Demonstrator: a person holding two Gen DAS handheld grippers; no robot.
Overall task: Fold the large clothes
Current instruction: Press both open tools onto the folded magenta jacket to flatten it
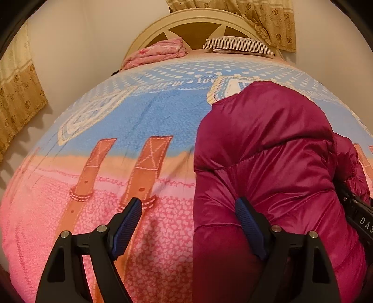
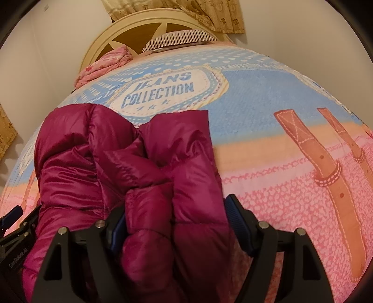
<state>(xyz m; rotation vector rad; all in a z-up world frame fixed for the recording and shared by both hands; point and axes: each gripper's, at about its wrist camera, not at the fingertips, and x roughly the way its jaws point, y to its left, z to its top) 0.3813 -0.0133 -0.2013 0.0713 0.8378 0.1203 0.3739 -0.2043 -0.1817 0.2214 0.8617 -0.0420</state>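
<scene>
A magenta puffer jacket (image 1: 268, 149) lies bunched on the bed, with folded parts stacked toward me. My left gripper (image 1: 188, 207) is open and hovers over the jacket's left edge: its right finger is above the jacket and its left finger above the bedspread. In the right wrist view a thick fold of the jacket (image 2: 172, 186) fills the space between the fingers of my right gripper (image 2: 176, 209). Those jaws stand wide, and the fold does not look squeezed. Each gripper shows at the edge of the other's view: the right gripper (image 1: 356, 214) and the left gripper (image 2: 14, 223).
The bedspread (image 1: 130, 121) is blue, peach and pink with printed belts and a "JEANS COLLECTION" badge (image 2: 160, 93). A folded pink quilt (image 1: 156, 53) and a striped pillow (image 1: 237, 45) lie against the cream headboard (image 1: 193, 21). Patterned curtains (image 1: 263, 18) hang behind, and a wall runs along the left.
</scene>
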